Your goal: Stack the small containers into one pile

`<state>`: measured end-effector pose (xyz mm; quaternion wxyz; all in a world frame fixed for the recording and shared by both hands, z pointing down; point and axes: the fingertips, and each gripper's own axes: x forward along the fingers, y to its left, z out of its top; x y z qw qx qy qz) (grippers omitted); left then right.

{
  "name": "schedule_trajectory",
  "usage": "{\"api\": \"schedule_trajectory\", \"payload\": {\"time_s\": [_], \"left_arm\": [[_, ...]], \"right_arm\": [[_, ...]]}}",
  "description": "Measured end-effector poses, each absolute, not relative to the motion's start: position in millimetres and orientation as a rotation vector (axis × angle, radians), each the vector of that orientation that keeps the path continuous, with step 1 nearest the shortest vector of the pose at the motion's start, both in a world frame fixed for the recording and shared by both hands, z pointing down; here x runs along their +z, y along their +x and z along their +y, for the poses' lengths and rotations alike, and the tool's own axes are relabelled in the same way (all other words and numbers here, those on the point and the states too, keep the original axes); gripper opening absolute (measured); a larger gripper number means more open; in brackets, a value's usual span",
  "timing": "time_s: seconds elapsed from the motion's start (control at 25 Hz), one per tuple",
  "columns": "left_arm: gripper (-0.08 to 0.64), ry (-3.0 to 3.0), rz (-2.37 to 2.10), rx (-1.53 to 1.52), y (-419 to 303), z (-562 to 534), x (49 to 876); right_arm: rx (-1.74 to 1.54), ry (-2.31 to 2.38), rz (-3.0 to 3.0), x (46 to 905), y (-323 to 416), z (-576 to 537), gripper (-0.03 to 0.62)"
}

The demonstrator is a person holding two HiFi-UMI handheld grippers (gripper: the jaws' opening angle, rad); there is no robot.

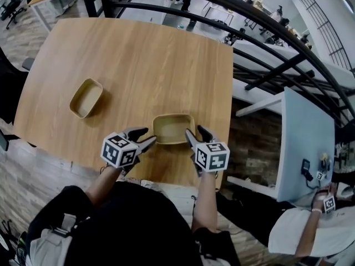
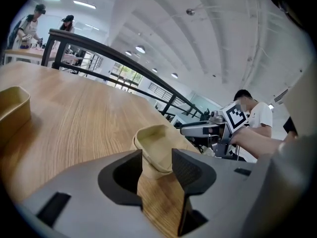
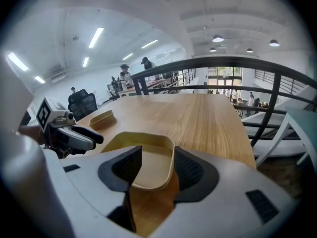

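Note:
Two small tan containers lie on the wooden table (image 1: 155, 54). The nearer container (image 1: 173, 128) (image 2: 158, 143) (image 3: 143, 148) sits by the front edge, between my grippers. My left gripper (image 1: 145, 138) (image 2: 157, 165) is open at its left end, whose corner shows in the gap between the jaws. At the right rim my right gripper (image 1: 197, 134) (image 3: 157, 165) is open too, one jaw inside the container and one outside its wall. The other container (image 1: 86, 97) (image 2: 12, 108) (image 3: 101, 118) lies apart, to the far left.
A dark railing (image 1: 260, 43) runs past the table's far and right edges. Right of the table, a white table (image 1: 305, 143) stands lower, with another person (image 1: 310, 231) beside it. The table's front edge (image 1: 166, 179) is just under my grippers.

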<state>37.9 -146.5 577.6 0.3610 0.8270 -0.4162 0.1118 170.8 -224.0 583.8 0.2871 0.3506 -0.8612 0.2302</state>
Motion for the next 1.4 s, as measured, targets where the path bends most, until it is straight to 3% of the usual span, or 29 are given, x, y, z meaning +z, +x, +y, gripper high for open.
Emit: {"api": "schedule_trajectory", "payload": {"time_s": [0.2, 0.28, 0.44, 0.52, 0.56, 0.64, 1.4], "left_arm": [[0.183, 2.166, -1.099, 0.23, 35.8, -137.8, 560.4], [0.183, 2.187, -1.093, 0.195, 36.7, -132.4, 551.8], [0.178, 2.243, -1.113, 0.171, 35.5, -121.9, 534.2], [0.101, 2.259, -1.143, 0.151, 32.5, -115.7, 524.5], [0.059, 2.265, -1.161, 0.133, 30.5, -112.4, 519.7], [0.044, 2.274, -1.185, 0.109, 28.1, -106.2, 512.7], [0.043, 2.274, -1.389, 0.144, 4.9, -45.7, 474.4]], "right_arm": [[0.586, 0.894, -2.371, 563.5, 160.2, -208.1, 0.194], [0.562, 0.887, -2.399, 554.9, 157.9, -201.8, 0.131], [0.543, 0.886, -2.475, 536.2, 153.2, -190.1, 0.078], [0.541, 0.88, -2.507, 527.2, 149.8, -181.8, 0.06], [0.538, 0.878, -2.521, 523.1, 148.1, -177.6, 0.057], [0.528, 0.871, -2.553, 515.3, 144.6, -170.6, 0.054], [0.499, 0.612, -2.769, 473.3, 85.6, -108.4, 0.051]]}}
